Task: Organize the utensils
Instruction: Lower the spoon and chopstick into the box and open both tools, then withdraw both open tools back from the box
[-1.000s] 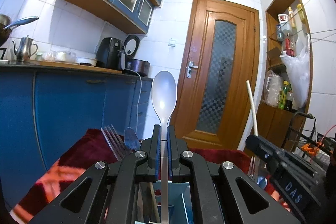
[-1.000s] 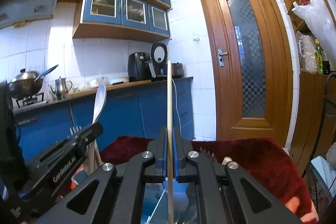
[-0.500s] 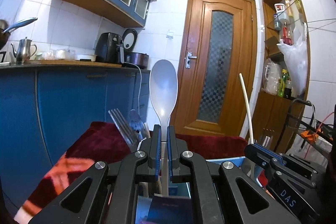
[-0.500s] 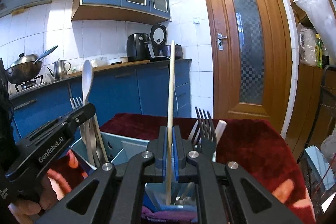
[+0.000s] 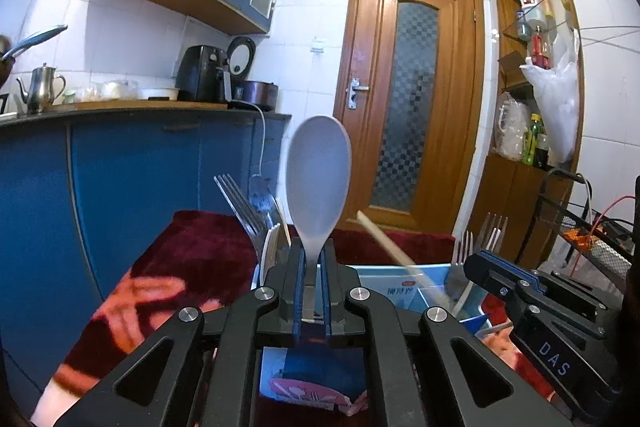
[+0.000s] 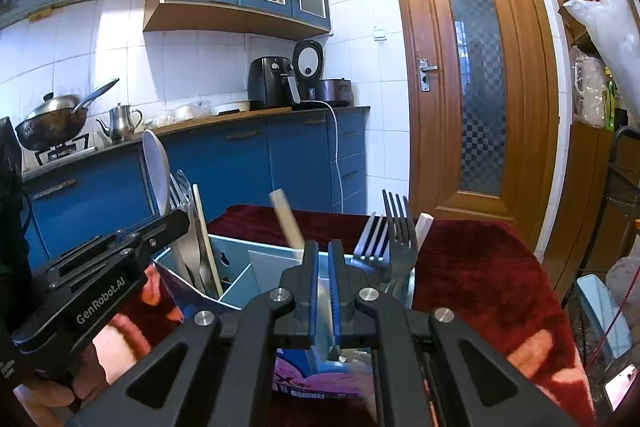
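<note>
The main risk is the white spoon (image 5: 318,179) catching on the way down: it is standing upright over the blue organizer box (image 6: 240,283), whose left compartment is already crowding with forks, another spoon and a pale stick, so lowering it off-line could be jamming its handle against those or knocking them askew. A second worry is the chopstick (image 6: 286,217), which is leaning steeply and showing blurred over the middle of the box; if it is tipping freely it could be sliding across a divider or dropping out onto the red-clothed surface (image 6: 480,259). The box looks light, so a sideways push might be shifting it. The left tongs (image 5: 313,247) are clamping the spoon's handle just under the bowl, jaws nearly together on it. The right tongs (image 6: 325,247) are sitting with jaws drawn almost closed above the box, and nothing is clearly lying between the pads; the chopstick is passing just beside the left jaw, and whether it is touching the tongs lower down I cannot tell. Dark forks (image 6: 394,227) are standing in the right compartment
</note>
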`<state>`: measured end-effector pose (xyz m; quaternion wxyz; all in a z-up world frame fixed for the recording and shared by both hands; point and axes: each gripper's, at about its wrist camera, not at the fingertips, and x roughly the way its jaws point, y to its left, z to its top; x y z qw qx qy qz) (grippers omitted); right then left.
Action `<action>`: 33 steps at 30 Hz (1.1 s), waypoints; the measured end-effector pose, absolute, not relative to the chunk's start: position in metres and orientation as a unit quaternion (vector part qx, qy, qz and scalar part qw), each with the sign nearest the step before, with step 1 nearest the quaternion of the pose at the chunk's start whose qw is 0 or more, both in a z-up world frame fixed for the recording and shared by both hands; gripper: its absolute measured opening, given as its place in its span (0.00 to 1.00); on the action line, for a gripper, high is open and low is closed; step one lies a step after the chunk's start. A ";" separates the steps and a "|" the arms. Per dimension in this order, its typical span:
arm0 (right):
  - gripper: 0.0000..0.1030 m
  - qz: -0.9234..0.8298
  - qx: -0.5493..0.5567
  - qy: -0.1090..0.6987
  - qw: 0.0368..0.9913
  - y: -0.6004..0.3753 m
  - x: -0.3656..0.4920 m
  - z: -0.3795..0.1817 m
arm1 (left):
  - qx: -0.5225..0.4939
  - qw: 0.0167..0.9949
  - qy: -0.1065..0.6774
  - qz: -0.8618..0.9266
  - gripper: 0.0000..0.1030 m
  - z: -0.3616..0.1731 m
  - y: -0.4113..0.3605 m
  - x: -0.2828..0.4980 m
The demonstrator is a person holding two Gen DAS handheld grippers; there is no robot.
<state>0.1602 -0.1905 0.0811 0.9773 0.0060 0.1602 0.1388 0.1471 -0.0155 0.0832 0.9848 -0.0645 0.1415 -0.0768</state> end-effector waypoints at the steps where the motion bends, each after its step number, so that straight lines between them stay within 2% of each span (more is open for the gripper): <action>1: 0.06 0.138 0.004 0.161 0.977 -0.190 0.160 0.081 | -0.066 0.984 0.144 -0.080 0.08 0.083 -0.015 0.147; 5: 0.06 0.142 0.010 0.163 0.976 -0.192 0.156 0.082 | -0.071 0.981 0.157 -0.088 0.14 0.082 -0.013 0.144; 10: 0.06 0.151 0.036 0.162 0.974 -0.202 0.147 0.087 | -0.087 0.977 0.168 -0.098 0.30 0.083 -0.008 0.138; 13: 0.06 0.156 0.042 0.160 0.974 -0.203 0.139 0.090 | -0.087 0.977 0.169 -0.101 0.34 0.086 -0.007 0.132; 22: 0.07 0.168 0.049 0.142 0.974 -0.203 0.101 0.107 | -0.081 0.976 0.172 -0.107 0.36 0.099 -0.003 0.104; 26: 0.14 0.174 0.065 0.142 0.972 -0.204 0.081 0.114 | -0.072 0.976 0.175 -0.104 0.36 0.108 0.000 0.085; 33: 0.16 0.178 0.077 0.147 0.970 -0.206 0.046 0.122 | -0.058 0.977 0.183 -0.096 0.36 0.120 0.006 0.049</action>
